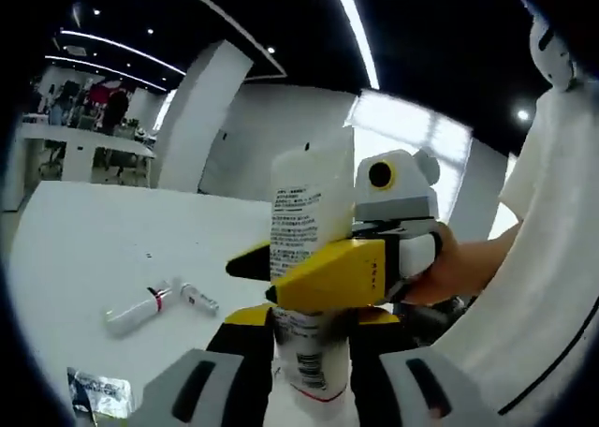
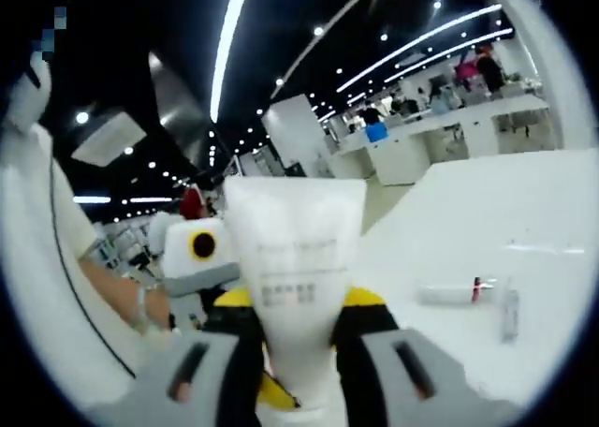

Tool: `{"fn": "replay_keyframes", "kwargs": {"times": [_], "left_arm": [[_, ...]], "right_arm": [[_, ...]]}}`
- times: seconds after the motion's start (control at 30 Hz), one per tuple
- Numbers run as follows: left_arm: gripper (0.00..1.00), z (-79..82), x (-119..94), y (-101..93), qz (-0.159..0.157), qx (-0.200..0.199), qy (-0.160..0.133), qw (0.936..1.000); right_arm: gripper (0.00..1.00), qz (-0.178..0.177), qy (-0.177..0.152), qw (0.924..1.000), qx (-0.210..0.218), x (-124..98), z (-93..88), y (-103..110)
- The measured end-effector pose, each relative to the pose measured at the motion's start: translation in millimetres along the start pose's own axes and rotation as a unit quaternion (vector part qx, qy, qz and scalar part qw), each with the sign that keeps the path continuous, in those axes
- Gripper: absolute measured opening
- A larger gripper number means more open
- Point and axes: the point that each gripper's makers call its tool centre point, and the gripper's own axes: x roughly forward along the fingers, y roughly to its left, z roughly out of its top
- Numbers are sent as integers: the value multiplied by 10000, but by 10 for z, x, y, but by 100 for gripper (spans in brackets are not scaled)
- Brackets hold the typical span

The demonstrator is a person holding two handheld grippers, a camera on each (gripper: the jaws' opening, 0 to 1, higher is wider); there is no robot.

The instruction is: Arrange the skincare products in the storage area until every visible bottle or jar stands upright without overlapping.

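Note:
A tall white tube (image 1: 304,212) with printed text and a barcode is held upright in the air, crimped end up. My left gripper (image 1: 309,357) is shut on its lower part, near the cap. My right gripper (image 1: 299,270) comes in from the right, and its yellow jaws clamp the tube's middle. In the right gripper view the same white tube (image 2: 295,258) rises between my right gripper (image 2: 298,329) jaws, which are shut on it. The left gripper shows behind and left of the tube.
A small white tube (image 1: 140,308) (image 2: 449,294) and a little bottle (image 1: 198,299) (image 2: 508,313) lie flat on the white table (image 1: 84,249). A foil sachet (image 1: 94,391) lies near the table edge. A person's hand (image 1: 454,263) and white sleeve (image 1: 543,258) are close on the right. Desks and people stand far back.

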Motion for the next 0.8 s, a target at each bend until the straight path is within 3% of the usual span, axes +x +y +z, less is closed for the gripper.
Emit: {"fn": "replay_keyframes", "kwargs": {"times": [0.2, 0.33, 0.4, 0.43, 0.57, 0.73, 0.8], "left_arm": [[34, 16, 27, 77, 418, 837, 147, 9955], [35, -27, 49, 82, 576, 1309, 678, 9874], [35, -47, 64, 77, 595, 1303, 778, 9866], [36, -73, 72, 90, 643, 1483, 912, 9826], [37, -170, 75, 107, 731, 1477, 1148, 9796], [36, -147, 58, 148, 823, 1307, 1107, 9818], [33, -135, 26, 152, 822, 1056, 1139, 9844]], "right_arm": [[27, -449, 4, 9985, -315, 49, 55, -24], [27, -742, 48, 9960, -494, 36, 45, -36], [27, -807, 67, 9956, -482, 31, 35, -54], [27, -862, 68, 9952, -448, 27, 28, -72], [27, -877, 16, 9950, -475, 42, 57, -22], [28, -902, -69, 9947, -487, 66, 116, 19], [28, -886, -97, 9951, -419, 86, 125, 28]]}}
